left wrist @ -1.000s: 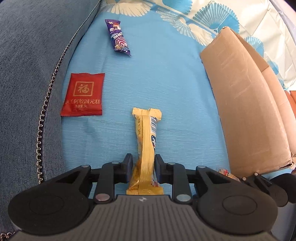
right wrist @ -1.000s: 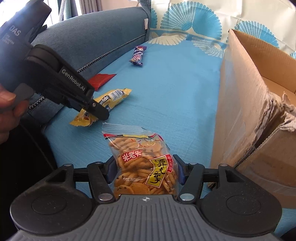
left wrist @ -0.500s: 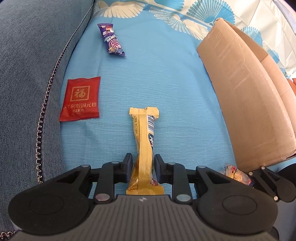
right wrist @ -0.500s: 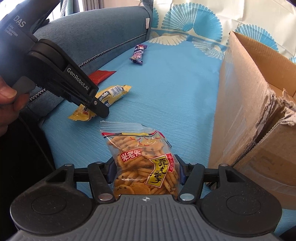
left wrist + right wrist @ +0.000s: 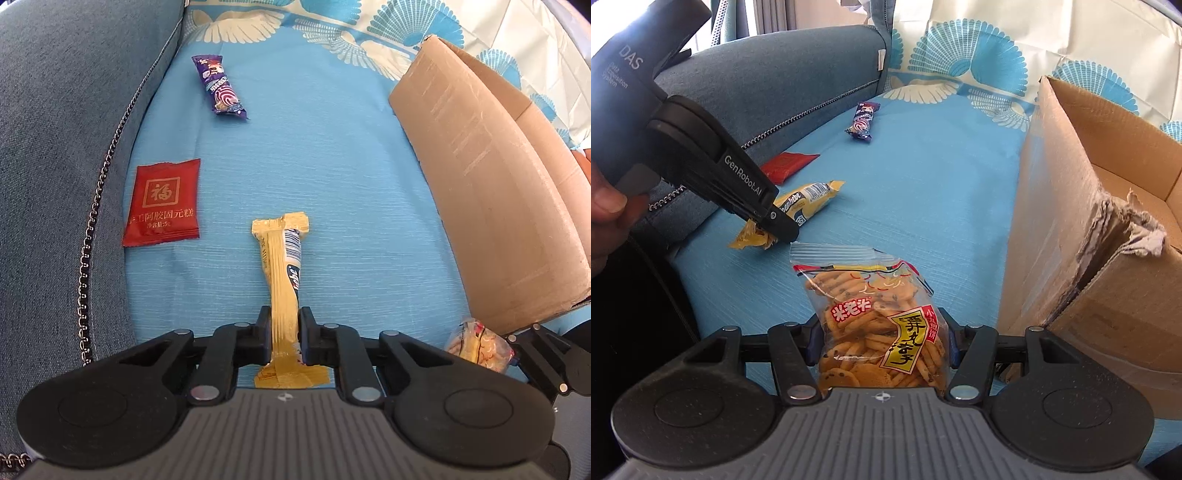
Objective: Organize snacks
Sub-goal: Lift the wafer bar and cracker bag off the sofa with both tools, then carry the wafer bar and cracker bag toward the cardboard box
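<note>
Yellow bar [image 5: 283,295] and cracker bag [image 5: 877,325] pinched; purple bar [image 5: 220,88], red sachet [image 5: 162,203] lie flat

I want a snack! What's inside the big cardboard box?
The cardboard box shows only bare brown inner walls and some floor. Its near wall hides the rest, so snacks inside cannot be ruled out.

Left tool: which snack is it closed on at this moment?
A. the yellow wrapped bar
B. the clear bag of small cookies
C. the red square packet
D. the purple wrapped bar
A: the left tool pinches the yellow wrapped bar near its lower end, while the red packet and purple bar lie loose on the blue cloth, and the cookie bag sits in the right tool.
</note>
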`<state>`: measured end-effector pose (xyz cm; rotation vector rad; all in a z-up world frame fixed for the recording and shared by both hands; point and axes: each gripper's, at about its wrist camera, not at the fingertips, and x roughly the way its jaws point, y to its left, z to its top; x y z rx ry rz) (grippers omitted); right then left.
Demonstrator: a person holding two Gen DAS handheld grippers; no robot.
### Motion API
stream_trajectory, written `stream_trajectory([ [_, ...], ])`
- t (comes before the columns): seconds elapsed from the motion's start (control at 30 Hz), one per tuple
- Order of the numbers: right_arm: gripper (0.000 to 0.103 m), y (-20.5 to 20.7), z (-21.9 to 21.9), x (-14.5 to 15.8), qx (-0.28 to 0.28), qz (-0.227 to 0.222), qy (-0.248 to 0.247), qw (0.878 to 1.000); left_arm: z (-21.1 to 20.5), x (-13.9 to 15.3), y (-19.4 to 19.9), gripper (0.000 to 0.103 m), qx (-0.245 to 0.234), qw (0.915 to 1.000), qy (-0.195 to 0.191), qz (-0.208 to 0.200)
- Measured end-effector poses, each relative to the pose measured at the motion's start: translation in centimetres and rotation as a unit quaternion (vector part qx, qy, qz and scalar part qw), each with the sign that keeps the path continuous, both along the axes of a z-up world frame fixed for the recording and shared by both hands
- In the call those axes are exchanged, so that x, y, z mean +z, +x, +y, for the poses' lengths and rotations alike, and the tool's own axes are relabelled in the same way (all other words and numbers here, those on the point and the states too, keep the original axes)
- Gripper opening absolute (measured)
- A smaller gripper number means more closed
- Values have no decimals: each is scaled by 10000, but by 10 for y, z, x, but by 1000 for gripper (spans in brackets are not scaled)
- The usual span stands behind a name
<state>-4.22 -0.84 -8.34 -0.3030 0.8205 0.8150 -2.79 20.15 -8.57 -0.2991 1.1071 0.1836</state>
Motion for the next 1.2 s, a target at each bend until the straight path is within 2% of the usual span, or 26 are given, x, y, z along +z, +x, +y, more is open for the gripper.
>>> stream_trajectory([
  [0.23, 60, -1, 0, 0, -4, -21, 9, 10000, 2, 3, -4, 14, 76, 9999, -7, -148],
  [0.57, 60, -7, -13, 30, -93, -400, 692, 9968, 0, 28, -24, 14, 175, 9947, 125, -1010],
  [0.77, 59, -6, -20, 43, -154, -497, 1031, 9933, -5, 33, -24, 13, 153, 9926, 302, -1166],
  [1.0, 59, -4, -21, 50, -129, -552, 1224, 9909, -5, 33, -23, 12, 144, 9928, 389, -1125],
  [1.2, 59, -5, -26, 62, -131, -776, 1516, 9853, -4, 45, -39, 10, 332, 9821, 457, -1797],
])
